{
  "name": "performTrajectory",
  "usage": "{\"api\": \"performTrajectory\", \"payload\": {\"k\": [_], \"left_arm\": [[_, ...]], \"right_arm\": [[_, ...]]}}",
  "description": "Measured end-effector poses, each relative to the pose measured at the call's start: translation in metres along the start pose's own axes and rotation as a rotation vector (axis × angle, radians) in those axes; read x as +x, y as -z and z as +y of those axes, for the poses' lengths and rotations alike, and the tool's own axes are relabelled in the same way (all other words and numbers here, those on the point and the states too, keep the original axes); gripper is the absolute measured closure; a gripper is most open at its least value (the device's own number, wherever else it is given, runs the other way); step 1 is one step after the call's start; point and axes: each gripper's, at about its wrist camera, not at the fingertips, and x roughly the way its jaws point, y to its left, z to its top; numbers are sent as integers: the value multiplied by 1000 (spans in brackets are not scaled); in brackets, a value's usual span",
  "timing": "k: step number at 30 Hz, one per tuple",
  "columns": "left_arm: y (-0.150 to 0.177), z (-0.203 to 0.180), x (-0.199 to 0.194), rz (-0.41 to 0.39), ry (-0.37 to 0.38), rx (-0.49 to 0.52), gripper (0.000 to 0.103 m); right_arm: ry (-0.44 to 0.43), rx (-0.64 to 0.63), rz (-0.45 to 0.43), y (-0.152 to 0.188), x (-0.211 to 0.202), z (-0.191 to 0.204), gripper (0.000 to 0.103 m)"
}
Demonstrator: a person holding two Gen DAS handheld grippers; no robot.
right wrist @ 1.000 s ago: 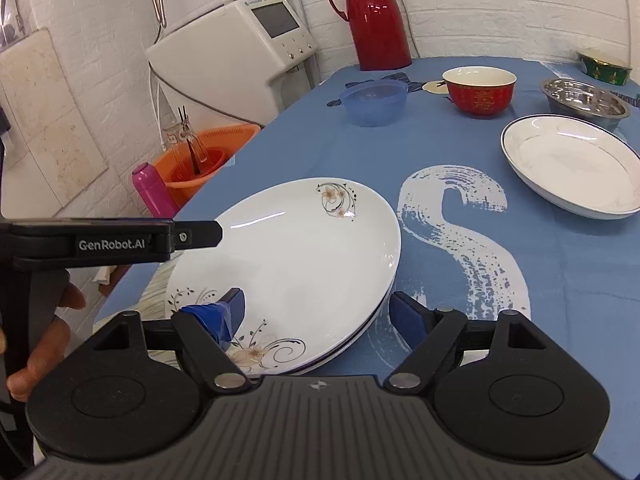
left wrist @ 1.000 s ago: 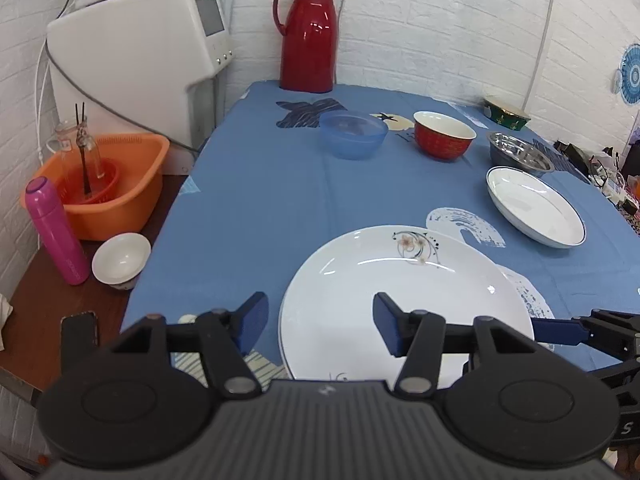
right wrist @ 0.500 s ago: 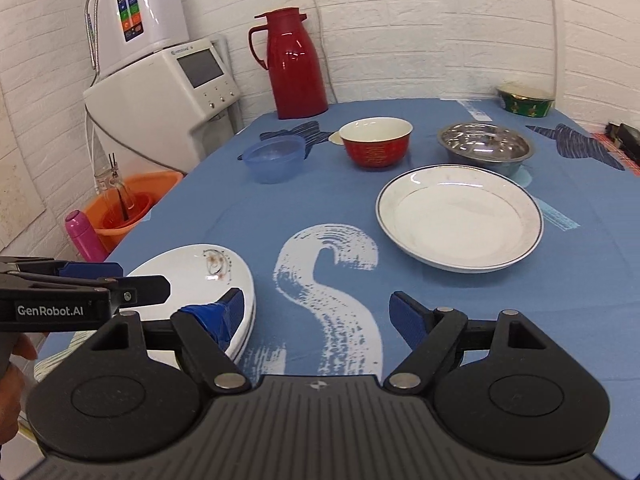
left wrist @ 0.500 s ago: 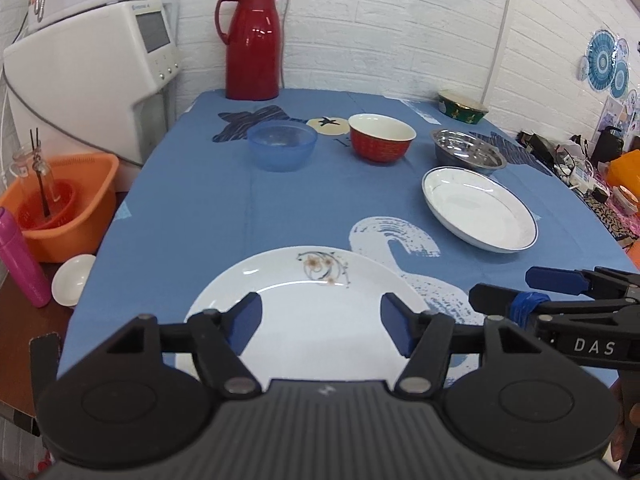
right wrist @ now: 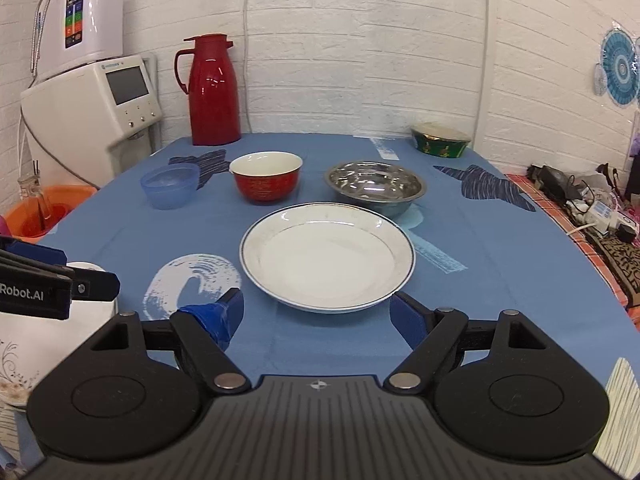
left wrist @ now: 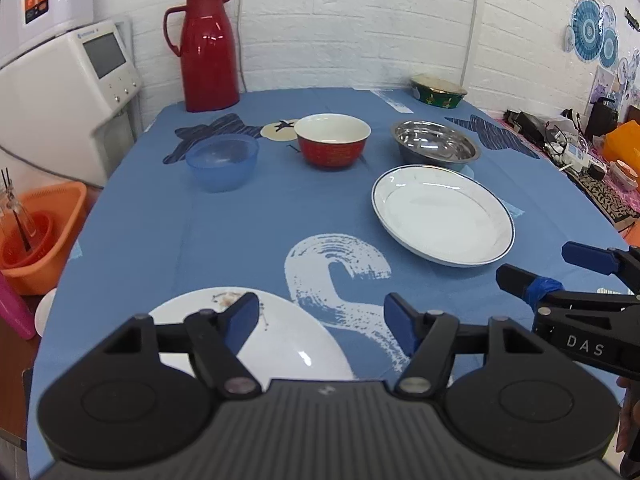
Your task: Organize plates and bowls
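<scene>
A flowered white plate stack (left wrist: 280,344) lies at the table's near left edge, under my left gripper (left wrist: 320,316), which is open and empty. A blue-rimmed deep plate (right wrist: 326,256) sits mid-table, directly ahead of my right gripper (right wrist: 318,316), also open and empty. Behind it stand a blue plastic bowl (right wrist: 170,185), a red bowl (right wrist: 266,176), a steel bowl (right wrist: 374,186) and a green bowl (right wrist: 440,141). In the left wrist view the deep plate (left wrist: 442,214) is to the right, with the right gripper (left wrist: 560,276) at the right edge.
A red thermos (right wrist: 212,90) stands at the table's far left corner, a white appliance (right wrist: 92,116) beyond the left edge. An orange basin (left wrist: 38,236) and a pink bottle (left wrist: 14,312) sit low on the left. Cables and clutter (right wrist: 580,196) line the right side.
Both grippers have swung right and away from the flowered plates. The right gripper now faces the deep plate head on; the flowered plates have slid to the lower left of both views.
</scene>
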Motion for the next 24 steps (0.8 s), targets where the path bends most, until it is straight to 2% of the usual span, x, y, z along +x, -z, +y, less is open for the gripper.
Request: {"api": "performTrajectory", "payload": {"k": [9, 15, 20, 24], "left_arm": [[-20, -31, 40, 49, 5, 51, 35], [-47, -28, 80, 109, 32, 26, 34], [-76, -23, 125, 167, 70, -18, 34], [-93, -24, 165, 237, 87, -29, 34]], "right_arm": [[26, 42, 51, 6, 24, -33, 36], [32, 94, 61, -1, 39, -63, 36], [27, 77, 73, -23, 69, -77, 36], [27, 36, 143, -36, 109, -80, 36]]}}
